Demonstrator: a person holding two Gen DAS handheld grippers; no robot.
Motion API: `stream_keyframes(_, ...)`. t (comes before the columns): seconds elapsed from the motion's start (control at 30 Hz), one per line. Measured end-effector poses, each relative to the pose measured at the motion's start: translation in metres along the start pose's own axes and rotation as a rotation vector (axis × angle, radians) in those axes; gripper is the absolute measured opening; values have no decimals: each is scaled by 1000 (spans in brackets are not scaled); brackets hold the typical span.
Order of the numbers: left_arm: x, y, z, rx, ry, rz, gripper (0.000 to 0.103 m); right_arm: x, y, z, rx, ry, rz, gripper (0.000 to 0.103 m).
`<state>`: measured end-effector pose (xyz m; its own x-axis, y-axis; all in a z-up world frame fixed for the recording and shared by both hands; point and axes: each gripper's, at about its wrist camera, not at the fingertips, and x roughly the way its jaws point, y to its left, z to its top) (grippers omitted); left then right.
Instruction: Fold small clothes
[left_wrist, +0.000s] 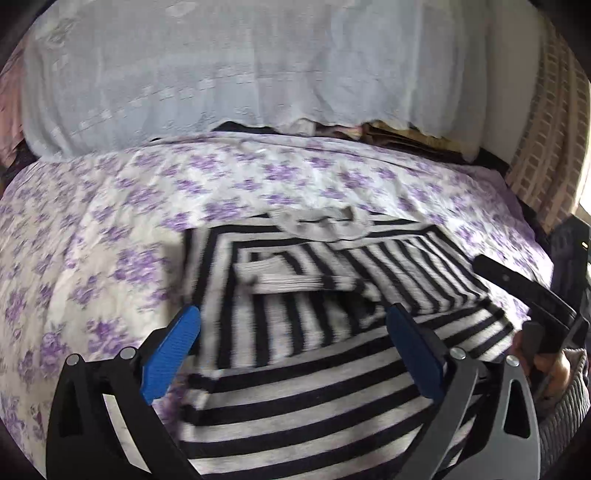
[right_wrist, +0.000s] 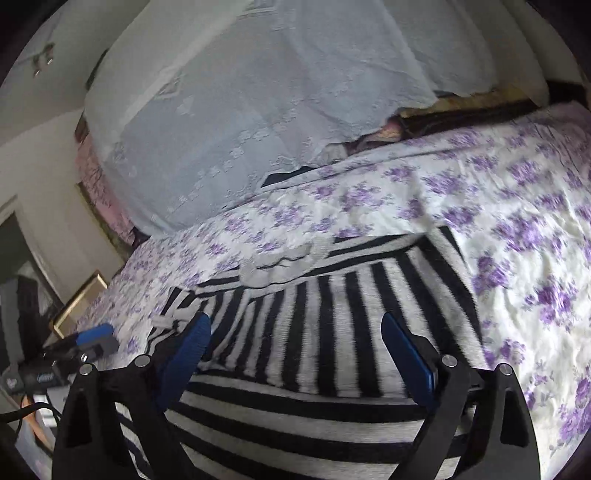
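- Spread on a purple-flowered bedsheet (left_wrist: 110, 229) (right_wrist: 517, 206): a black-and-white striped top (left_wrist: 295, 387) (right_wrist: 351, 332), partly folded, both sleeves laid inward across the body.
- Folded left sleeve cuff (left_wrist: 291, 278) lying on the middle of the top, grey ribbed end toward the left.
- Grey collar (left_wrist: 317, 223) (right_wrist: 280, 264) at the far edge of the garment, a little rumpled.
- Left gripper (left_wrist: 295, 325) over the near half of the top, blue pads spread wide, nothing between them.
- Right gripper (right_wrist: 295, 332) likewise over the striped cloth, jaws wide apart, gripping nothing; seen also in the left wrist view as a dark bar (left_wrist: 524, 291) at the right edge.
- Behind the bed: a pale lace cover (left_wrist: 221, 74) (right_wrist: 258, 110) draped over a tall heap, dark and coloured folded things peeping from under its hem.
- At the right of the left wrist view: a checked curtain (left_wrist: 546, 147).
- At the left of the right wrist view: a gold picture frame (right_wrist: 79, 299) leaning by the wall, cables and a small device lower down, too blurred to name.
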<state>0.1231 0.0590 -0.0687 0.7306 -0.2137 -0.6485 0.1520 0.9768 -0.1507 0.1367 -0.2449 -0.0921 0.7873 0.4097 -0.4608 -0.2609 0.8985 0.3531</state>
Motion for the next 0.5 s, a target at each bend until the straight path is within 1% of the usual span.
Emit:
stream_keyframes(0.07, 16, 42, -3, -119, 46, 122, 99, 10, 38, -1, -122, 37, 19, 94)
stream_keyframes(0.1, 30, 65, -6, -201, 88, 161, 98, 17, 56, -2, -179, 60, 26, 94)
stream_keyframes(0.13, 40, 83, -10, -272, 133, 160, 98, 26, 75, -4, -236, 83, 30, 92)
stream_keyframes(0.17, 52, 95, -16, -329, 176, 137, 98, 35, 92, -4, -288, 104, 28, 91)
stream_keyframes(0.2, 58, 101, -21, -349, 185, 123, 98, 45, 109, -5, -343, 128, 24, 90)
stream_keyframes(0.23, 55, 95, -22, -303, 148, 145, 98, 57, 124, -6, -394, 150, 20, 87)
stream_keyframes(0.27, 57, 88, -21, -255, 148, 161, 99, 67, 138, -7, -437, 169, 11, 86)
stream_keyframes(0.33, 63, 77, -21, -183, 159, 189, 99, 91, 160, -9, -511, 220, -19, 77)
stream_keyframes(0.37, 64, 74, -22, -167, 158, 197, 99, 103, 167, -11, -539, 249, -36, 74)
stream_keyframes(0.4, 65, 74, -22, -166, 159, 194, 99, 113, 172, -12, -557, 269, -60, 63)
stream_keyframes(0.43, 64, 76, -21, -177, 157, 180, 99, 123, 174, -12, -563, 289, -90, 51)
stream_keyframes(0.47, 63, 79, -21, -190, 155, 164, 99, 131, 172, -12, -551, 309, -114, 41)
stream_keyframes(0.5, 63, 81, -21, -199, 156, 157, 99, 135, 167, -10, -523, 317, -120, 18)
